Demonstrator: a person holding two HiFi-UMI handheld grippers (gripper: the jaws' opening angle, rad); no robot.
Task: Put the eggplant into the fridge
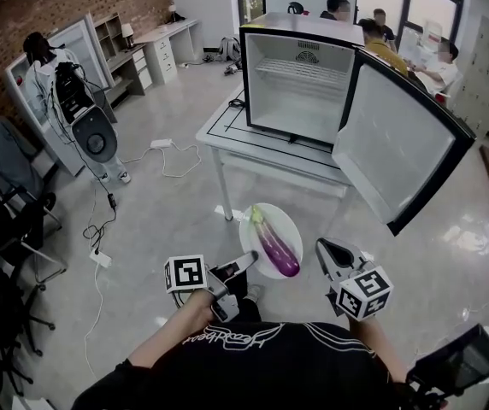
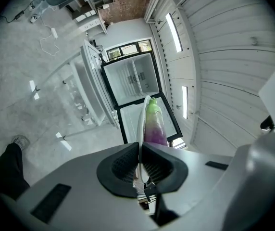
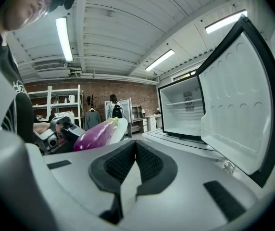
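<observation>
A purple eggplant point(image 1: 276, 244) with a green stem lies on a white plate point(image 1: 291, 221) held in the air in front of me. My left gripper point(image 1: 249, 260) is shut on the plate's near left rim; in the left gripper view the thin rim point(image 2: 141, 124) runs between the pads, with the eggplant point(image 2: 153, 124) beyond. My right gripper point(image 1: 324, 248) hangs to the right of the plate, shut and with nothing between its jaws point(image 3: 134, 146). From there the eggplant point(image 3: 96, 134) and the left gripper point(image 3: 60, 129) show at left. The small fridge point(image 1: 300, 88) stands ahead, its door point(image 1: 398, 148) swung open to the right and its inside bare.
The fridge sits on a white table point(image 1: 227, 135). Cables and a power strip point(image 1: 161, 143) lie on the floor at left. Chairs point(image 1: 9, 220) stand at far left, a person point(image 1: 52, 71) by the shelves, and seated people point(image 1: 381, 41) behind the fridge.
</observation>
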